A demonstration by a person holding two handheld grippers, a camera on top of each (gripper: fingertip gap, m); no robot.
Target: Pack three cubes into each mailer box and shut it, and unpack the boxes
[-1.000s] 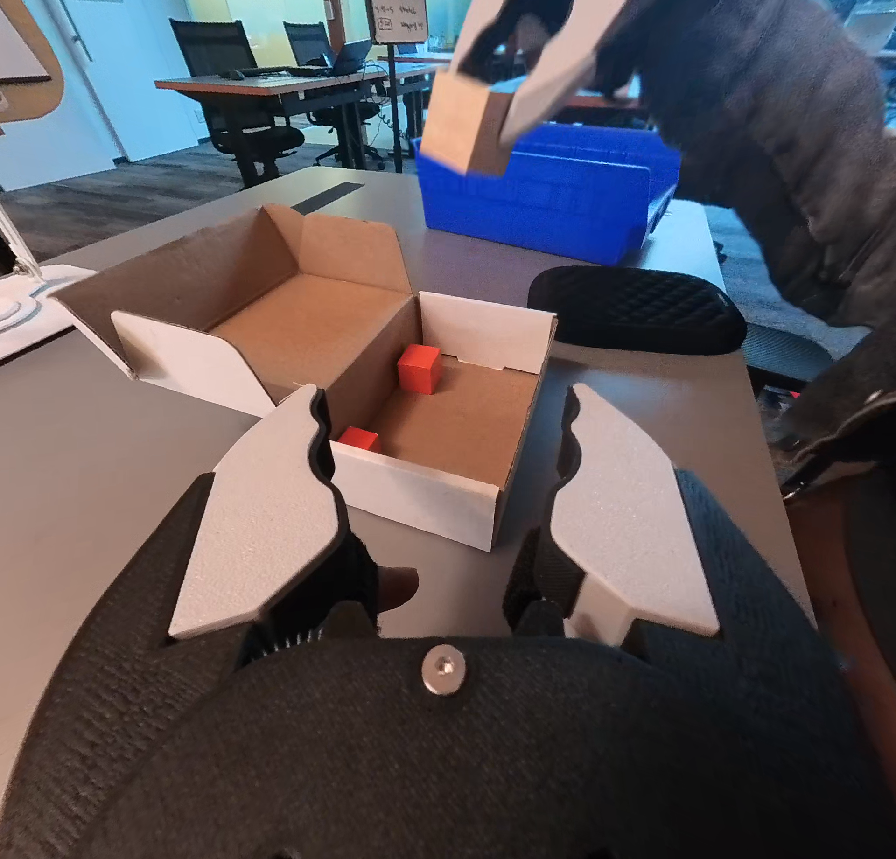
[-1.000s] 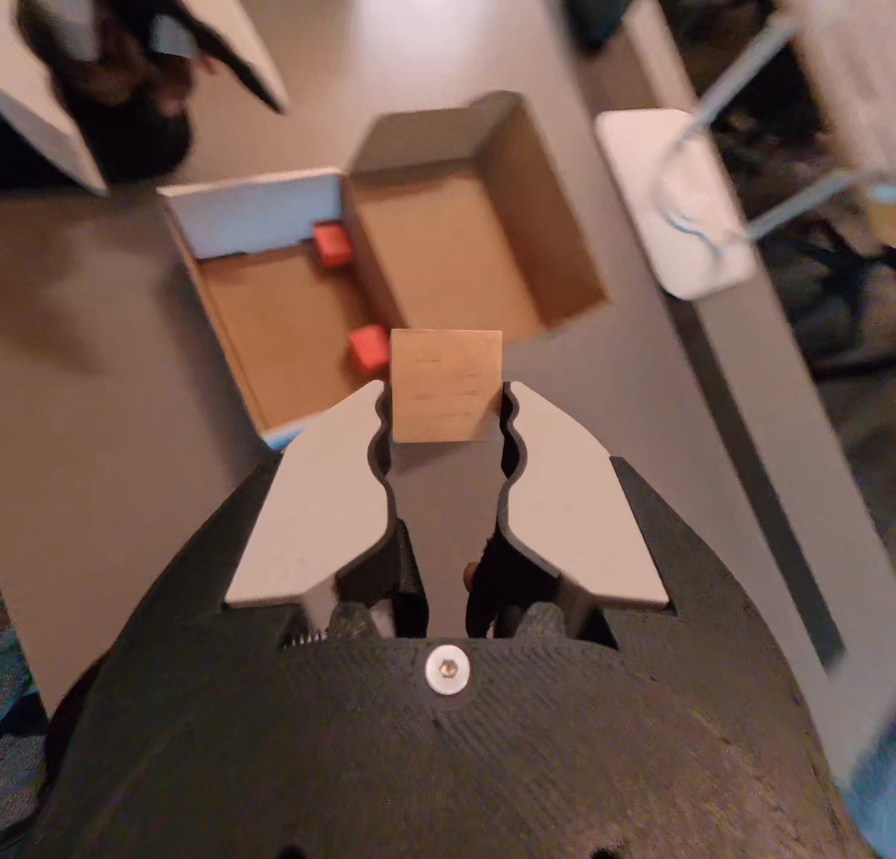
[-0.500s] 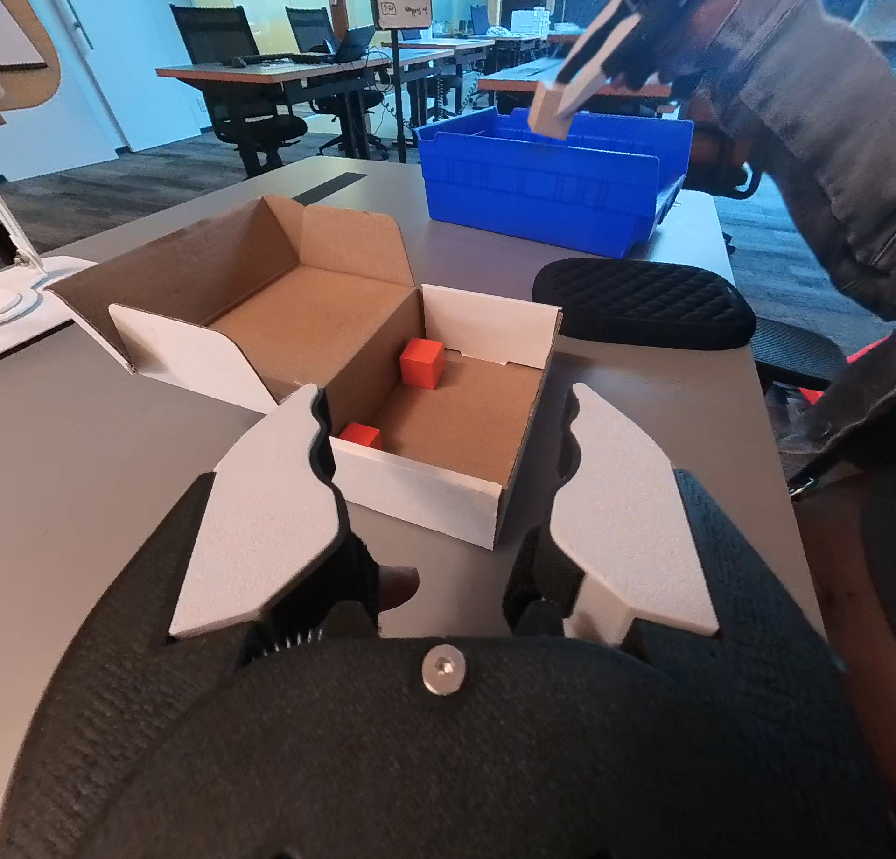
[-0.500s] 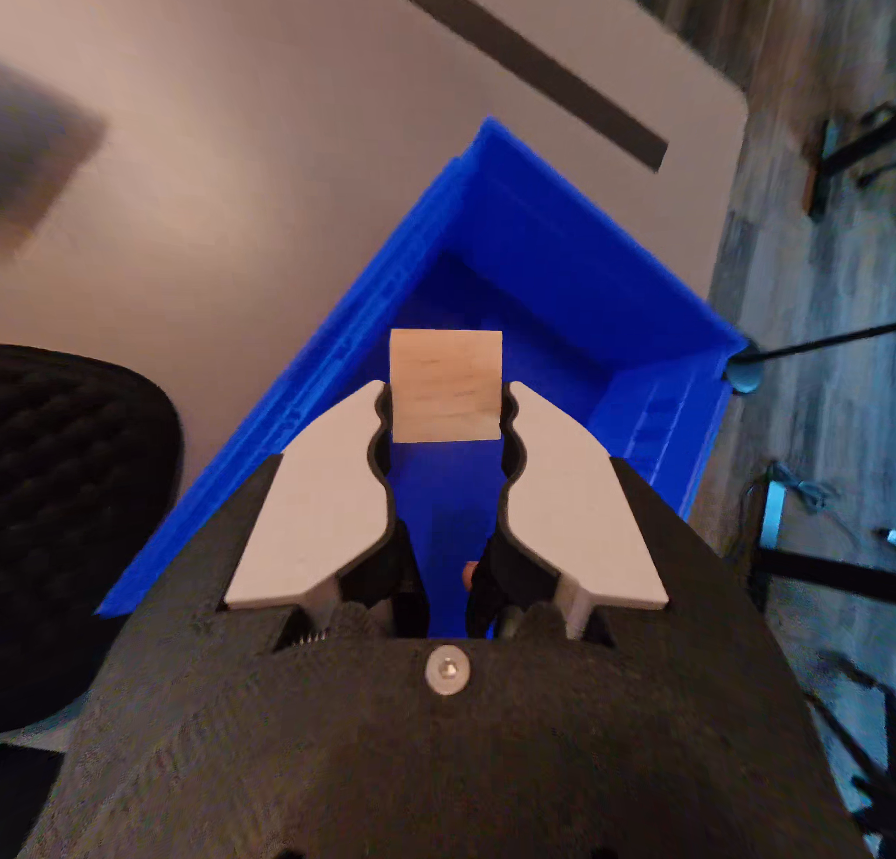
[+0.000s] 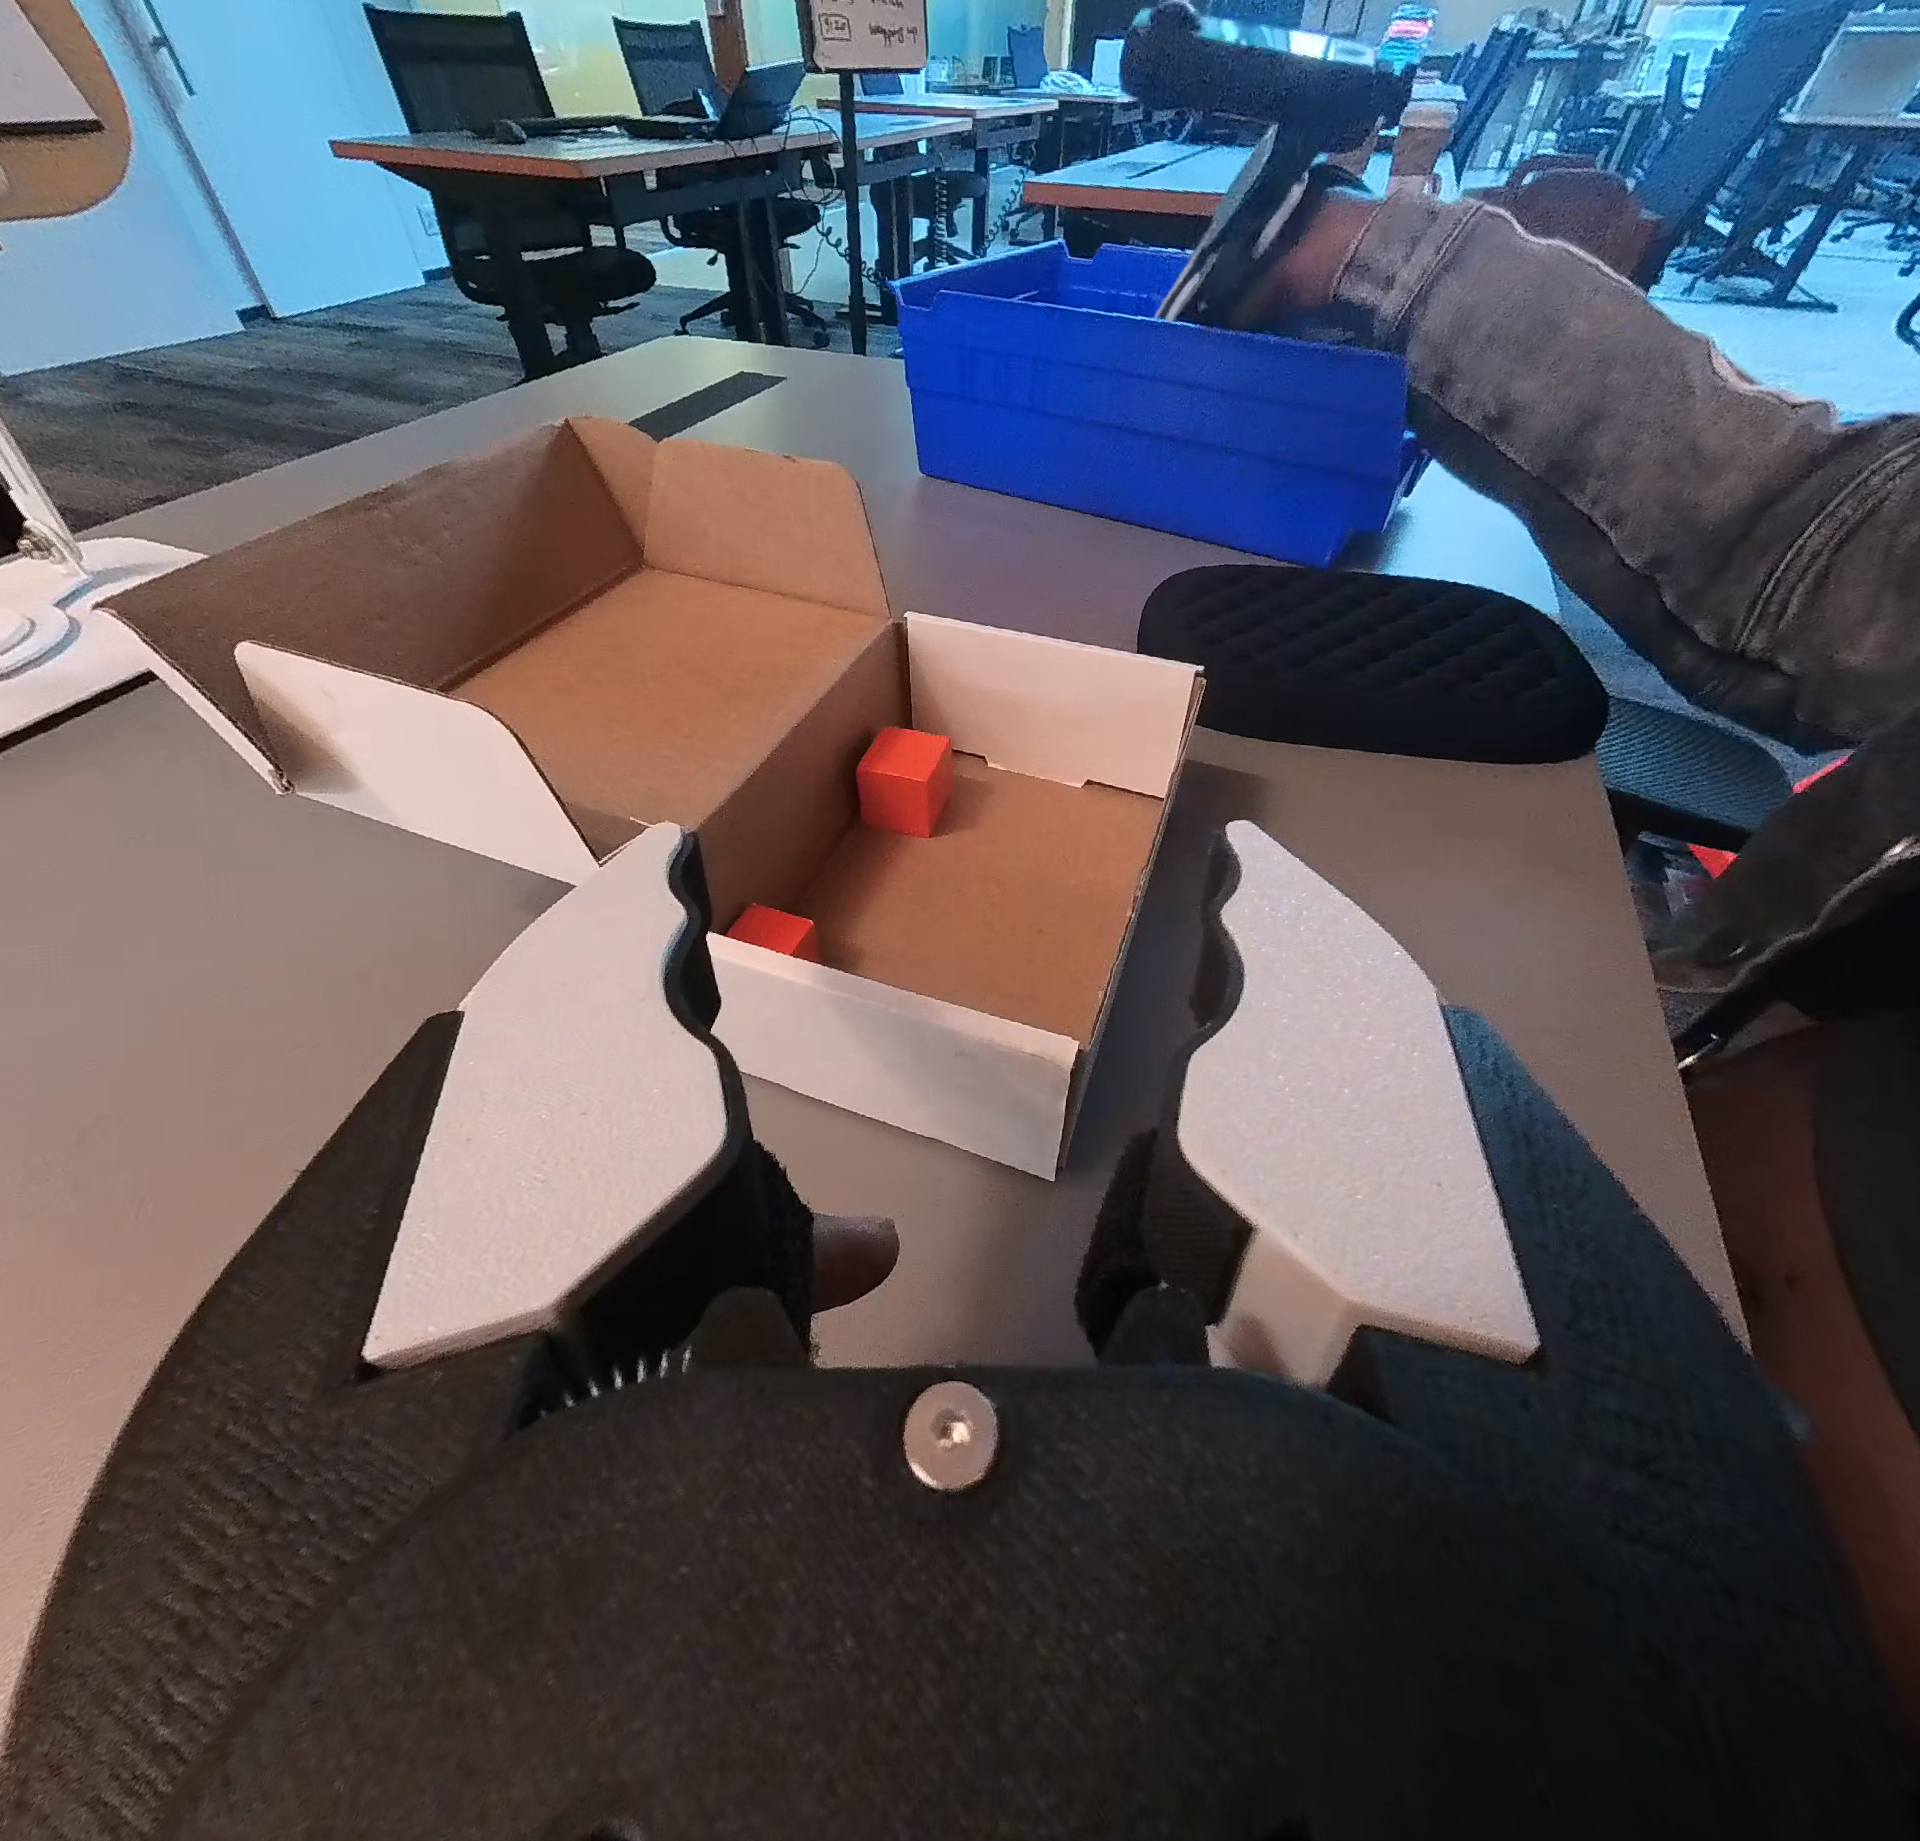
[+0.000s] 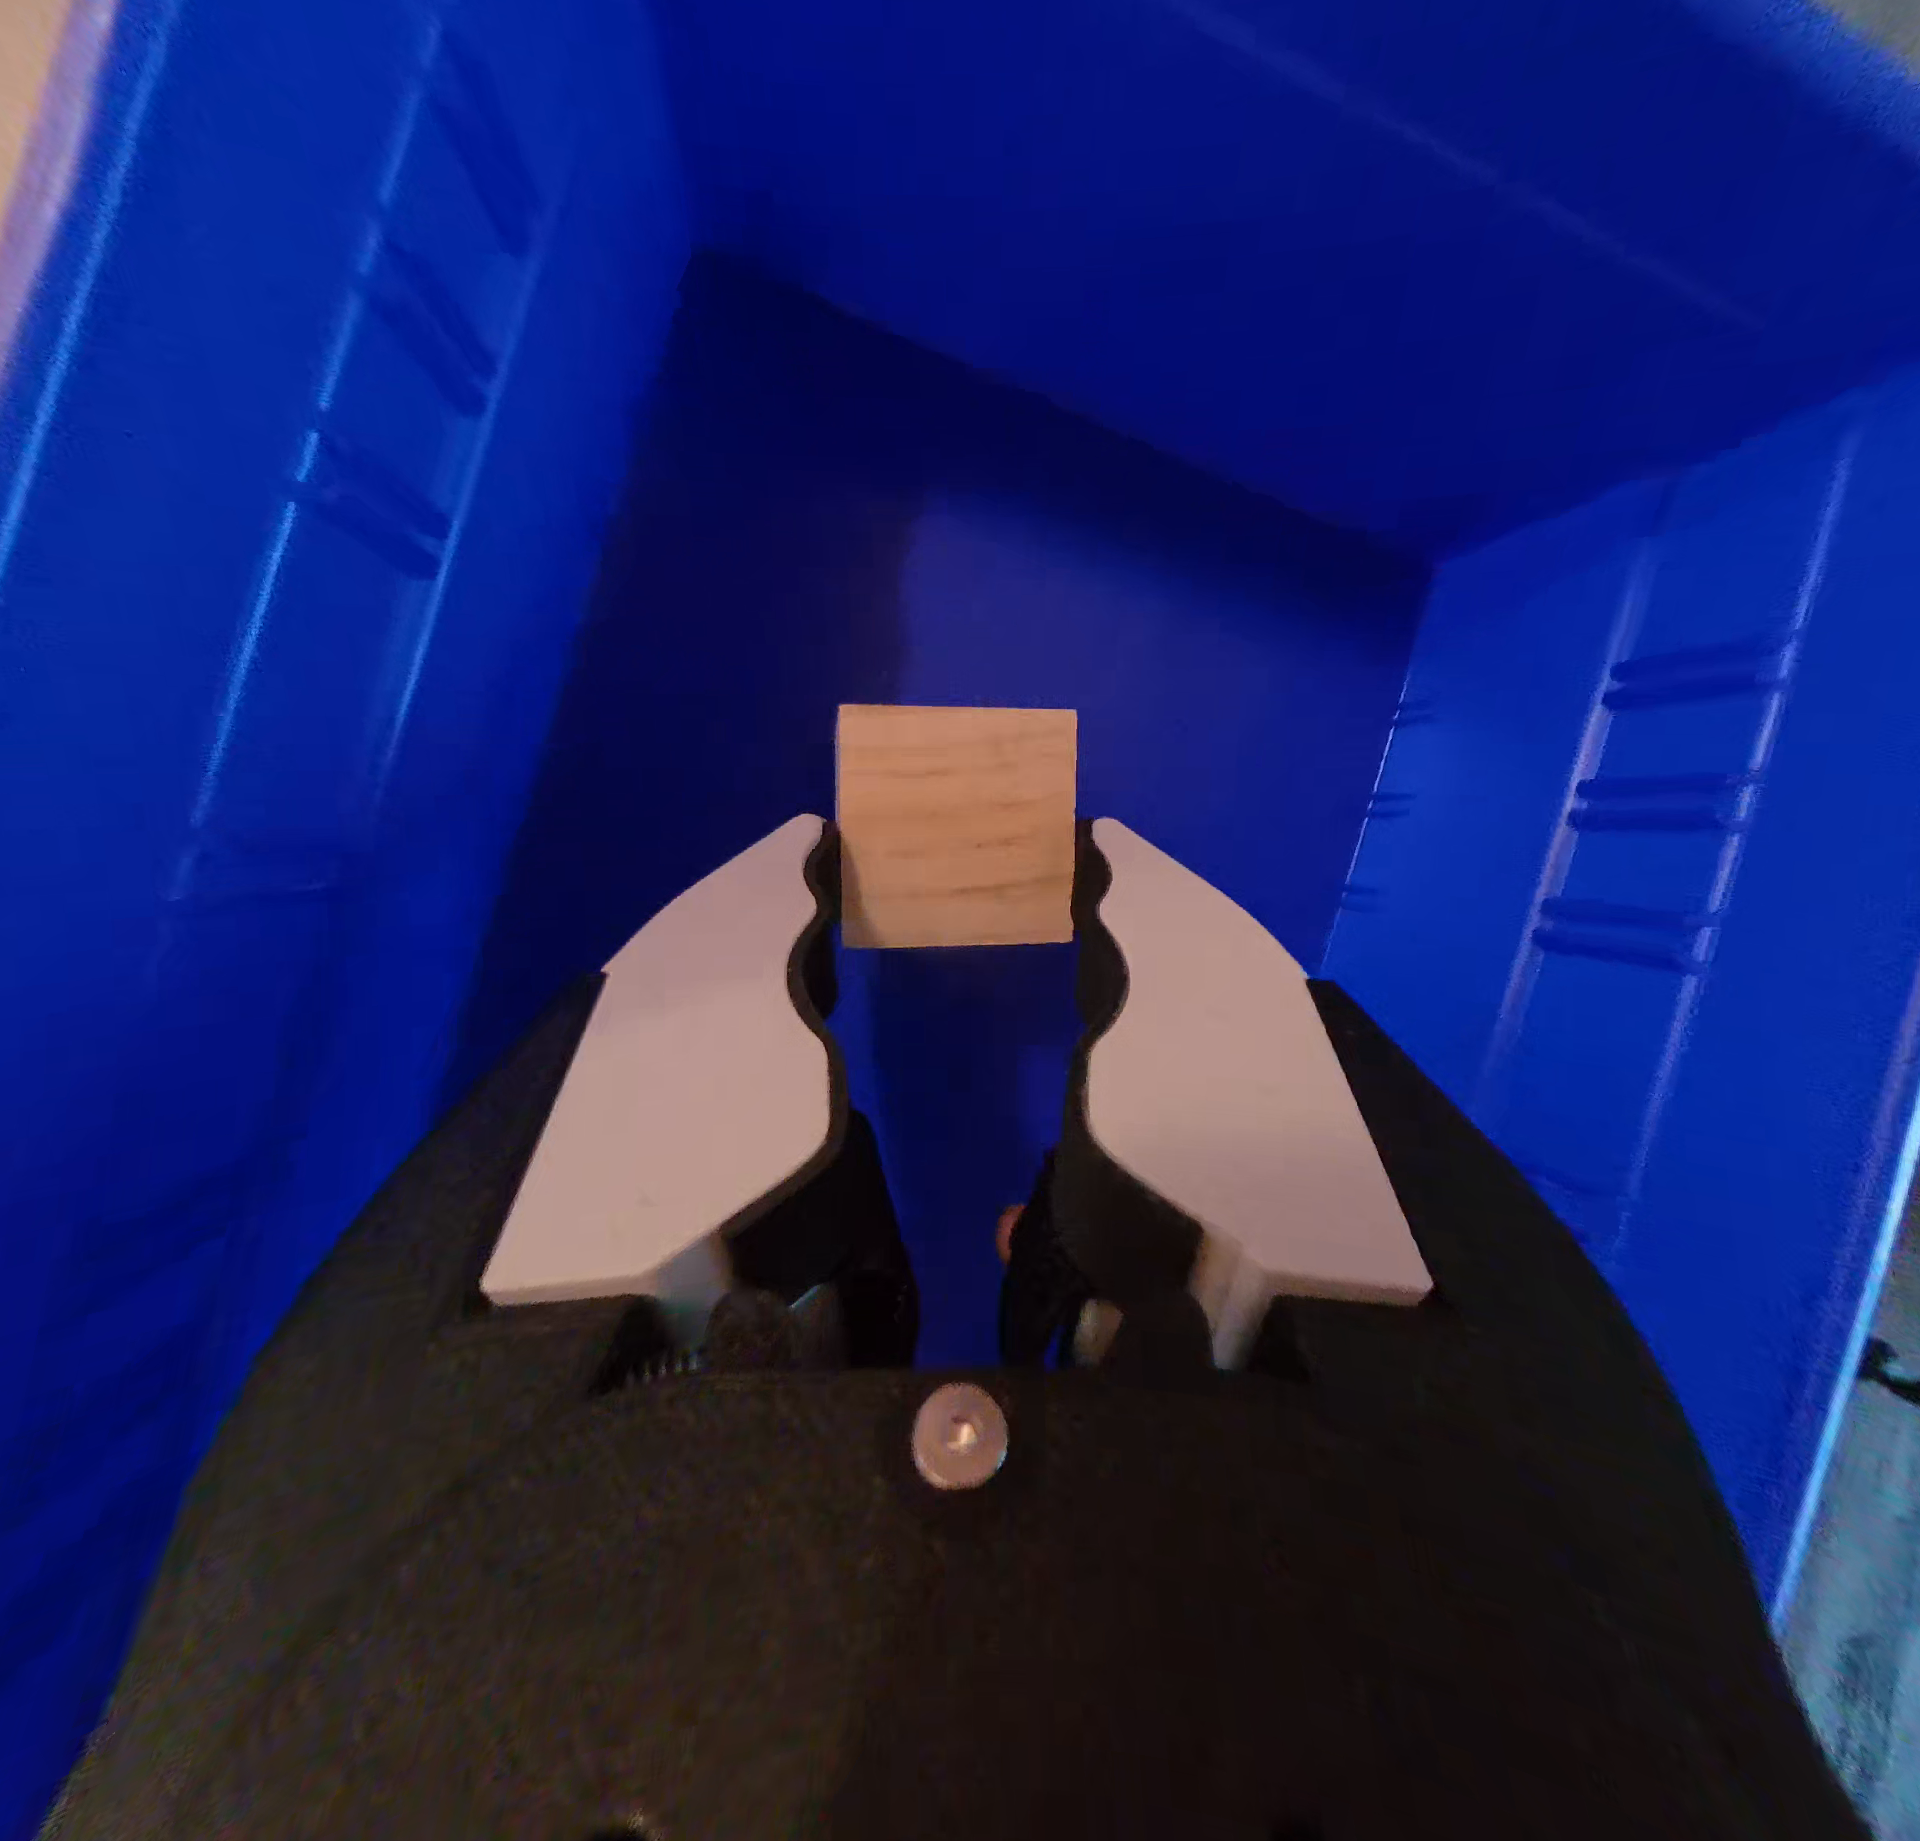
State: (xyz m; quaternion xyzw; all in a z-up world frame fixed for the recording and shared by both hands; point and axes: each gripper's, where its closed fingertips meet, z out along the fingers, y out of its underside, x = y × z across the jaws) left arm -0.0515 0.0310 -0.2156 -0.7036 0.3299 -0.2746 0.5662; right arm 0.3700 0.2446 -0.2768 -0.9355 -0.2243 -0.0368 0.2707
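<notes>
Left gripper (image 5: 956,918) hangs spread and empty over the bench (image 5: 208,960), the open mailer box (image 5: 935,970) just ahead between its fingers with two red cubes (image 5: 903,779) inside, lid laid back to the left. Right gripper (image 6: 957,856) pinches a wooden cube (image 6: 957,827) square-on (no long axis) inside the blue bin (image 6: 1143,285); unpacking appears in hand, so the next move calls for parting the jaws near the bin floor.
</notes>
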